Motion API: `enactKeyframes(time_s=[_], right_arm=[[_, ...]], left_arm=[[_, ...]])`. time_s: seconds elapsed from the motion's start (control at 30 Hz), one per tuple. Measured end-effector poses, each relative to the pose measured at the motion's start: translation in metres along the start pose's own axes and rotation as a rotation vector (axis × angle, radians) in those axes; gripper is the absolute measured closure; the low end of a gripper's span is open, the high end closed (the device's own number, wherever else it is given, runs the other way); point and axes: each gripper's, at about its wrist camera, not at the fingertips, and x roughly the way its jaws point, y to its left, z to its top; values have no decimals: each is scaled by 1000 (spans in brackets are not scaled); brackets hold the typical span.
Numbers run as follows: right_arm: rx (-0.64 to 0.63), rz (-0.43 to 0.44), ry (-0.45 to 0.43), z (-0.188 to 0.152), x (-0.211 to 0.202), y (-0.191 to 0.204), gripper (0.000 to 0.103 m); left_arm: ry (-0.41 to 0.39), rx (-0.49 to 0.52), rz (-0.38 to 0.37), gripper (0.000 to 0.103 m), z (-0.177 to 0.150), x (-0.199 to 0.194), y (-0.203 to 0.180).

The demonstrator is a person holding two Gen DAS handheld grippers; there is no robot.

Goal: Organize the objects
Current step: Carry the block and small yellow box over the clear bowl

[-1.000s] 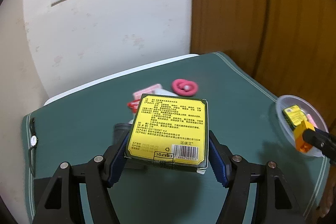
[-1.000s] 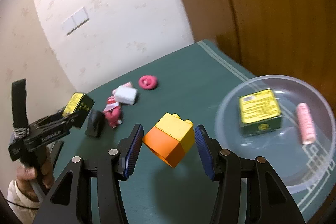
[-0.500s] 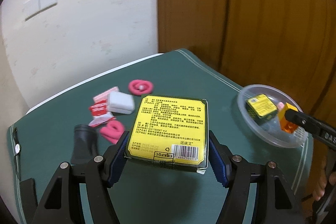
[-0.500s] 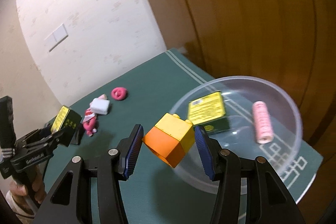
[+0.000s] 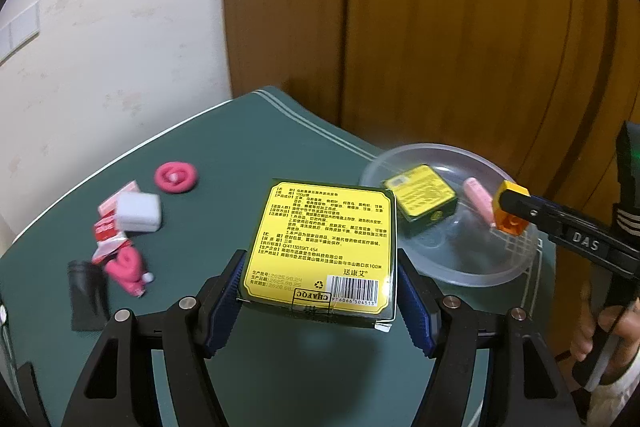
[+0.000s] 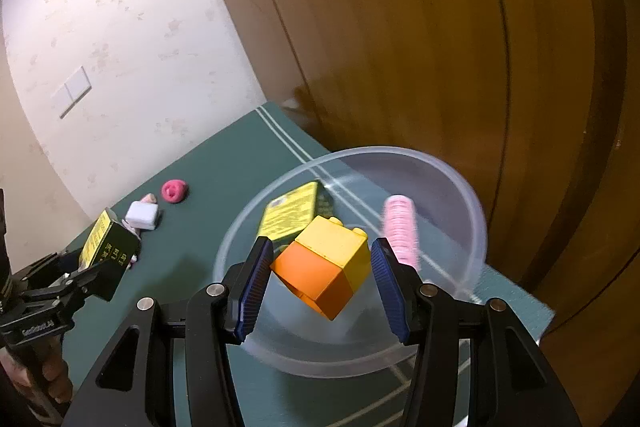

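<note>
Two grips | left gripper (image 5: 320,301) pinches yellow box (image 5: 324,247) | right gripper (image 6: 320,285) pinches orange-yellow block (image 6: 324,267) above clear bowl (image 6: 460,187)

Black pouch (image 5: 86,297) blurred, hand (image 5: 600,339) cut by right edge, box (image 5: 322,247) print illegible

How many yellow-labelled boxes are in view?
2. One box is clamped in the left gripper above the table; a smaller box lies in the clear bowl. None seems hidden.
</note>
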Motion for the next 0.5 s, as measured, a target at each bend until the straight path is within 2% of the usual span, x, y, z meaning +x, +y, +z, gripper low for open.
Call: enactKeyframes(time_s=[0.5], right_arm=[[37,-8,-29,12,0,-32,51]], left_arm=[[38,103,-114,31,18,31,-65]])
